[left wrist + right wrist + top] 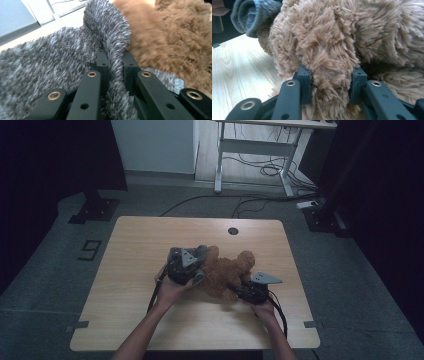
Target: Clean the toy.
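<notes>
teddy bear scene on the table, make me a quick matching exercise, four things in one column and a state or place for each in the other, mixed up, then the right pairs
1. left gripper
2. right gripper
3. teddy bear
4. table

a. brown plush, lying on the wood
b. shut on the grey knit garment
c. light wood, bearing everything
d. shut on a brown furry limb

Pairs: 1-b, 2-d, 3-a, 4-c

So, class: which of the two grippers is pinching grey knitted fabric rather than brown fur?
The left gripper; the right gripper clamps the brown plush teddy bear.
</notes>
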Tool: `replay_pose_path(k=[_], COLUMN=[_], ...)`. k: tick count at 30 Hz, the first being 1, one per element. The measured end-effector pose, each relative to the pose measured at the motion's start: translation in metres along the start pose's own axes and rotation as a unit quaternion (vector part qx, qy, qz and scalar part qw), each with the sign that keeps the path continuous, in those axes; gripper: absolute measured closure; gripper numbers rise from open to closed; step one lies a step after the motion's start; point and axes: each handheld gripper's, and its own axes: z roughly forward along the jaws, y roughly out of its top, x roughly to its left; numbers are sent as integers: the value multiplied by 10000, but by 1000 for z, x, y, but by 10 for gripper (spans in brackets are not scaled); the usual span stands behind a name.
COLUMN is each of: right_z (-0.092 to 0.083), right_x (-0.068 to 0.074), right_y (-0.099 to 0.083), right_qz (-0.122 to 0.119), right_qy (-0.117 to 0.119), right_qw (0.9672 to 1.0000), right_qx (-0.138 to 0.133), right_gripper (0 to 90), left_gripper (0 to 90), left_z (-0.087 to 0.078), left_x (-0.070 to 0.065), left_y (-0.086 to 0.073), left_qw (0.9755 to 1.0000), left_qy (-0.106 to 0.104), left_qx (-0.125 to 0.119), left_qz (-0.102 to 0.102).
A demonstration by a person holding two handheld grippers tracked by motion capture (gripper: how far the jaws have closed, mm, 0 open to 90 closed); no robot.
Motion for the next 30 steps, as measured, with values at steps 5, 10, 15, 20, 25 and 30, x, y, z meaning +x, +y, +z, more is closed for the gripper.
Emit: replay_pose_path(k=[5,10,15,20,25,30], right_z=[1,1,0,0,0,0], right_x=[0,0,-1,-2,-2,-2], right_y=[0,0,0,-1,-1,-1], right_qz=[25,37,56,87,97,117], right_qy=[16,23,24,32,30,46], right_qw=[10000,10000,10000,10000,9999,9999], right_qx=[-15,-15,-9,-7,-7,-12], right_gripper=[621,621,621,621,621,621], left_gripper=[795,796,796,796,796,795], left_z=[-11,-20,-32,-35,-28,-5], left_x=[17,26,31,20,-1,-40], left_y=[-15,-26,-24,-13,8,49], left_qw=[9993,9984,9979,9976,9973,9948], left_qy=[-17,57,134,-149,-406,-842], left_qx=[-110,-198,-257,-401,-501,-575], left_qz=[-358,-532,-582,-549,-340,-42])
